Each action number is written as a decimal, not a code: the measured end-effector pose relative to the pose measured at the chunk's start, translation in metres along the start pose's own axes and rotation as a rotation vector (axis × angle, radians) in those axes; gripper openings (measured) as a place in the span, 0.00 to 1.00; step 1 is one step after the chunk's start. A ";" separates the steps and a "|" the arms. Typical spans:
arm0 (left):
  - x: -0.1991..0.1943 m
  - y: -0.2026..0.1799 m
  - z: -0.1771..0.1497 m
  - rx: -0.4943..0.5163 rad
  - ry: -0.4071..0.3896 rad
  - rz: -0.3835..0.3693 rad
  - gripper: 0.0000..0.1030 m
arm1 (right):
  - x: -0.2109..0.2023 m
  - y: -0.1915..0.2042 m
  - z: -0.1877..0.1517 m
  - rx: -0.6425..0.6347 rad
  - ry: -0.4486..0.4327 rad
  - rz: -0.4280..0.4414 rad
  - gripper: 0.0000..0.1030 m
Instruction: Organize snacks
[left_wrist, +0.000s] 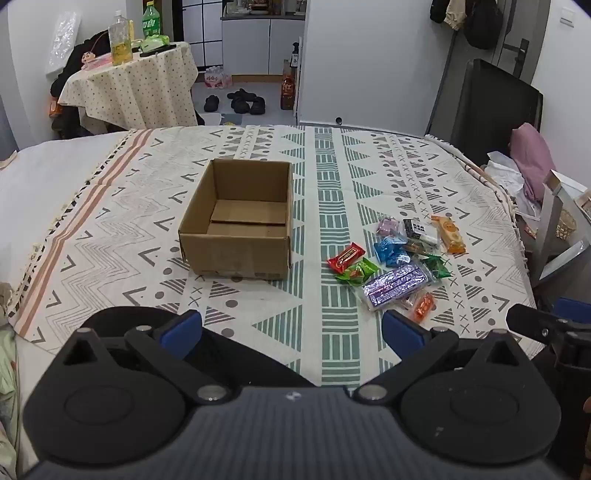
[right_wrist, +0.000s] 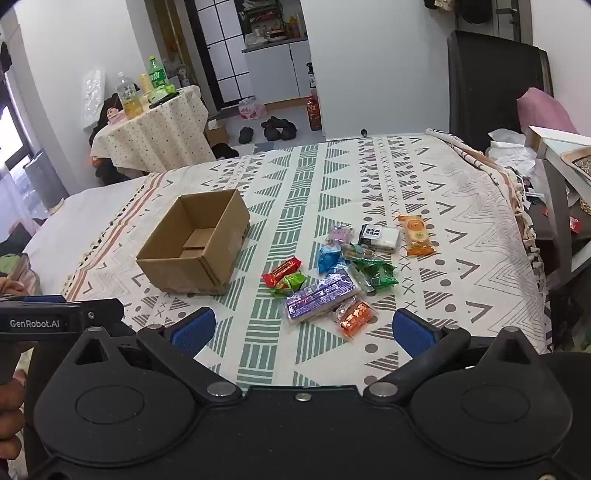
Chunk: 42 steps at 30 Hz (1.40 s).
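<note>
An open, empty cardboard box (left_wrist: 236, 225) (right_wrist: 192, 243) stands on the patterned bedspread (left_wrist: 332, 177) (right_wrist: 369, 177). To its right lies a loose pile of several snack packets: a red one (left_wrist: 345, 256) (right_wrist: 282, 271), a long purple one (left_wrist: 395, 286) (right_wrist: 321, 295), an orange one (left_wrist: 448, 234) (right_wrist: 415, 235), green, blue and small orange ones. My left gripper (left_wrist: 291, 332) is open and empty, near the bed's front edge, short of the box. My right gripper (right_wrist: 301, 328) is open and empty, just in front of the pile.
A small round table (left_wrist: 129, 85) (right_wrist: 155, 129) with bottles stands beyond the bed at the left. Shoes (left_wrist: 243, 101) lie on the floor. A dark panel (left_wrist: 484, 103) and clutter with a pink cloth (left_wrist: 532, 158) sit at the bed's right edge.
</note>
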<state>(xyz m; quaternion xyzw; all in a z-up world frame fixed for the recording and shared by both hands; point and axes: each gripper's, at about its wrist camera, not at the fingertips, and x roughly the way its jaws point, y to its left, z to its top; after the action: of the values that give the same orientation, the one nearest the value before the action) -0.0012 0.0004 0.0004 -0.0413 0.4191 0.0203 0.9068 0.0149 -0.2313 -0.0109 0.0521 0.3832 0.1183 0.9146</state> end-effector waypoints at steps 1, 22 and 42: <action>-0.001 0.000 0.000 0.004 -0.002 0.000 1.00 | 0.000 -0.001 0.000 0.006 0.001 0.001 1.00; 0.007 0.001 0.001 0.013 0.020 -0.007 1.00 | 0.005 -0.002 0.000 0.023 0.011 -0.002 1.00; 0.005 -0.005 0.001 0.018 0.018 -0.013 1.00 | 0.001 -0.006 0.001 0.033 0.006 -0.004 1.00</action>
<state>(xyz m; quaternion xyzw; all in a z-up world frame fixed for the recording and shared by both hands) 0.0026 -0.0043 -0.0024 -0.0362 0.4272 0.0103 0.9034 0.0169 -0.2373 -0.0121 0.0661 0.3879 0.1103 0.9127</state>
